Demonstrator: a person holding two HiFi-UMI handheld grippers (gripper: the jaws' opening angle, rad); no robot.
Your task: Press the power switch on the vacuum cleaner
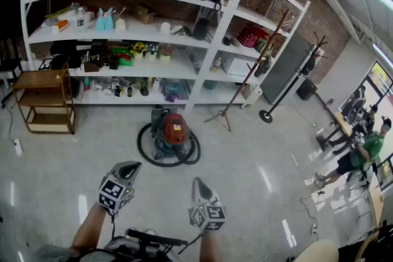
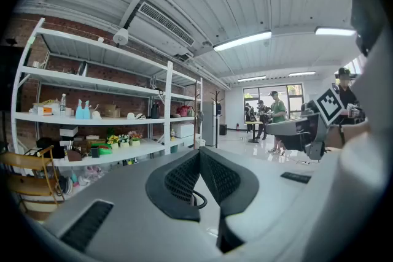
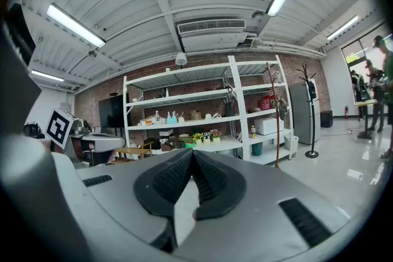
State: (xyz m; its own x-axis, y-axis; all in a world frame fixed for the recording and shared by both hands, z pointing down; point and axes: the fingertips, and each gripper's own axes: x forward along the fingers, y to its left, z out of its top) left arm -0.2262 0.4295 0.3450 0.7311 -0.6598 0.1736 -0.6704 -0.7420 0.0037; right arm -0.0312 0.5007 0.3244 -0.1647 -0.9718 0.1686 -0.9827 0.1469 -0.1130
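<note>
I see the vacuum cleaner [image 1: 174, 134] standing on the pale, shiny floor [image 1: 258, 181], just in front of the tall white shelving unit [image 1: 202, 73]. Its top is red, and its black hose [image 1: 139, 145] lies in a ring around it. From here it is too small for me to make out the power switch. Both tools are low in the head view, side by side and well apart from the vacuum cleaner. The left hand-held gripper [image 1: 128, 169] has its jaws fully together, with the ribbed black pads meeting at the tips, and it holds nothing. The right hand-held gripper [image 1: 198, 186] is the same: its jaws are pressed together and there is nothing between them. To the left of the shelving stands a small wooden rack [image 1: 44, 80], and to the right a wooden coat stand [image 1: 249, 73]. Far on the right a person in a green shirt [image 1: 366, 150] is on the floor.
</note>
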